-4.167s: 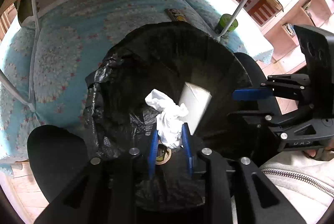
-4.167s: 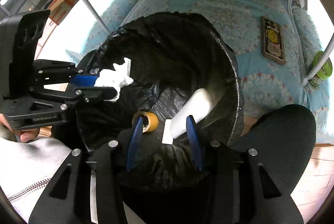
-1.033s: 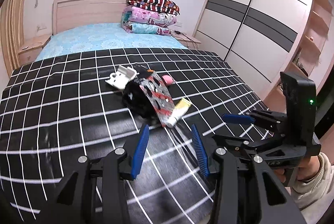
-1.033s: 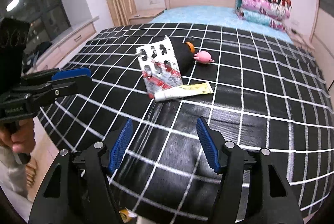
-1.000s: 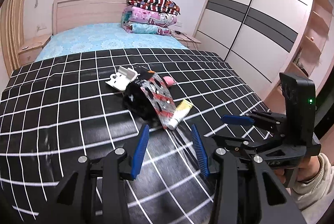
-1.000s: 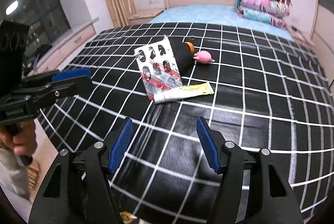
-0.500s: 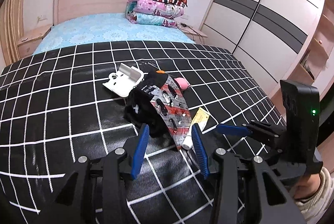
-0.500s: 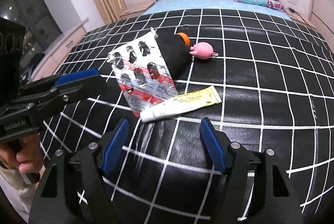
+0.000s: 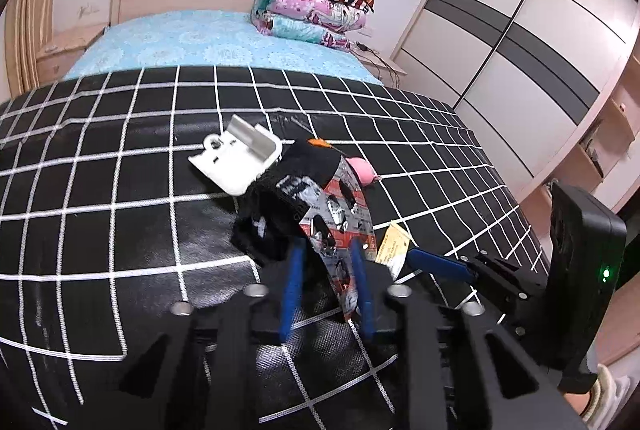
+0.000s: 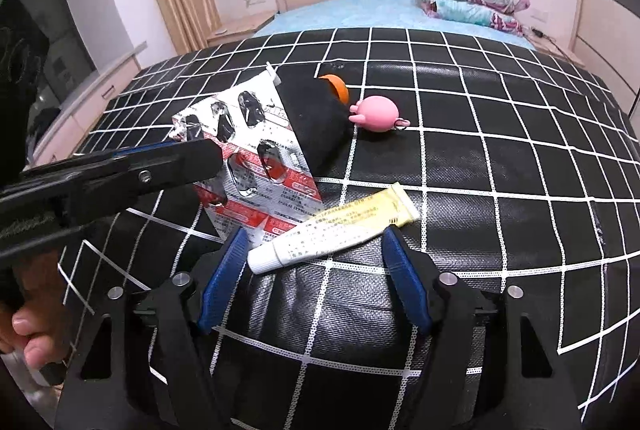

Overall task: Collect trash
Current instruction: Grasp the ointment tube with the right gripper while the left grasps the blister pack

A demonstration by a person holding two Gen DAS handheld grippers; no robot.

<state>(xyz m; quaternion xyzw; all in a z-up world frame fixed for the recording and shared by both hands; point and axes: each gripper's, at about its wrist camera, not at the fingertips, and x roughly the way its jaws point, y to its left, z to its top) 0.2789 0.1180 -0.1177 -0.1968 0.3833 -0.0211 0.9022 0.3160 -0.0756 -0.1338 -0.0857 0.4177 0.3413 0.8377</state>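
both grippers have come in closer to the pile on the bed than half a second ago, and the left gripper (image 9: 326, 250) has just been closing its jaws; the right gripper (image 10: 316, 250) has just narrowed a little.

one black sheet with a white grid (image 10: 480, 165) covers the bed. on it, counted: one blister pack (image 10: 260, 165) in silver and red, tilted up against one black cloth item (image 10: 316, 117) with an orange tip; one ointment tube (image 10: 332, 226), white at the cap end and yellow at the tail; one pink toy (image 10: 378, 111) with a small ring; one white plastic piece (image 9: 236, 161), seen in the left view only. at the headboard lies one stack of folded quilts (image 9: 316, 5).

the left gripper's blue pads stand close together on either side of the lower end of the blister pack (image 9: 340, 226); whether they press it i cannot tell. its black arm crosses the pack in the right view.

the right gripper's jaws are spread, and the tube lies between and just ahead of its tips, cap end beside the left tip, tail beside the right tip, not pinched. the pink toy lies well beyond, just beside the black cloth.
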